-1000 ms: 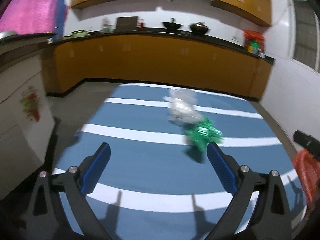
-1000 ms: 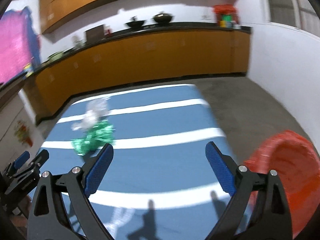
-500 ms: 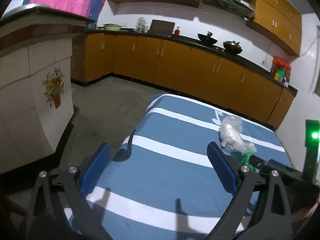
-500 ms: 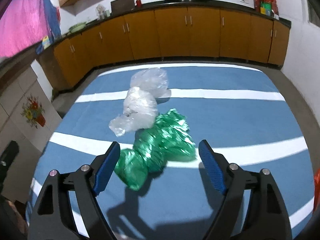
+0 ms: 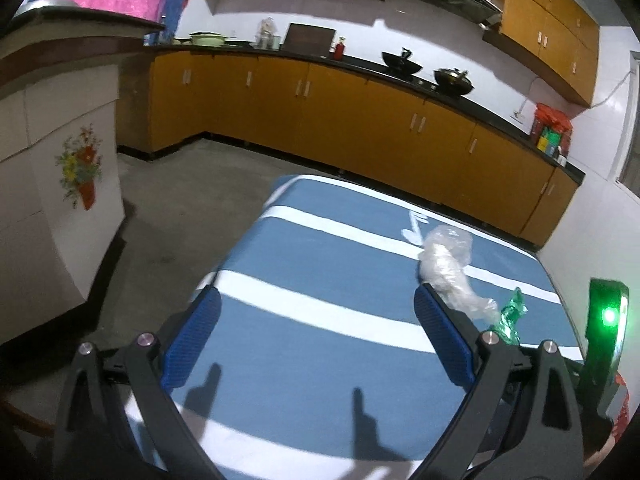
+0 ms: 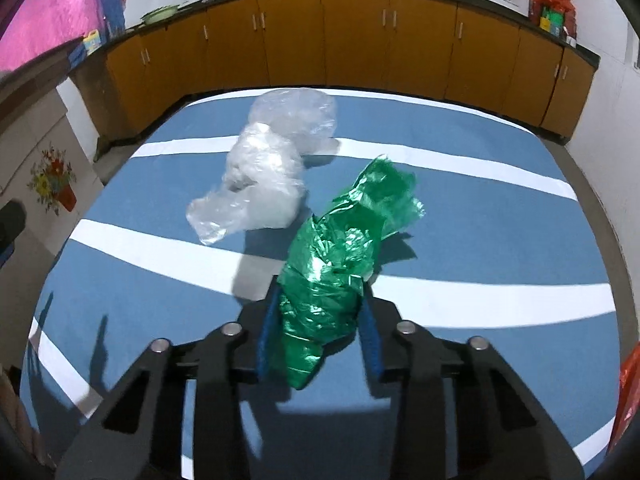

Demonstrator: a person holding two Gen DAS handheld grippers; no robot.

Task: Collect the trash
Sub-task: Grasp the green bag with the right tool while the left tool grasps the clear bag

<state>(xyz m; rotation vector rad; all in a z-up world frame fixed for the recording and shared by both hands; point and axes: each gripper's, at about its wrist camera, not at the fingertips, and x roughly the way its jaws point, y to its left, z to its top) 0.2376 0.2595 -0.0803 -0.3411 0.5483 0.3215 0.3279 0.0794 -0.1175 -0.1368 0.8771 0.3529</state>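
A crumpled green plastic bag (image 6: 332, 268) lies on the blue, white-striped tablecloth (image 6: 500, 240). My right gripper (image 6: 320, 316) is shut on its near end. A clear crumpled plastic bag (image 6: 268, 172) lies just beyond and to the left, touching the green one. In the left wrist view the clear bag (image 5: 448, 268) sits past my right finger, and a tip of the green bag (image 5: 510, 316) shows beside it. My left gripper (image 5: 316, 332) is open and empty above the tablecloth (image 5: 320, 264).
A red basket (image 6: 626, 396) edges in at the lower right of the right wrist view. Orange kitchen cabinets (image 5: 360, 120) run along the far wall. A white tiled counter (image 5: 52, 184) with a flower picture stands at the left. The right gripper's body with a green light (image 5: 608, 316) is at the right.
My right gripper has moved in over the green bag and closed on it. My left gripper has stayed open, shifting only slightly toward the table's left side.
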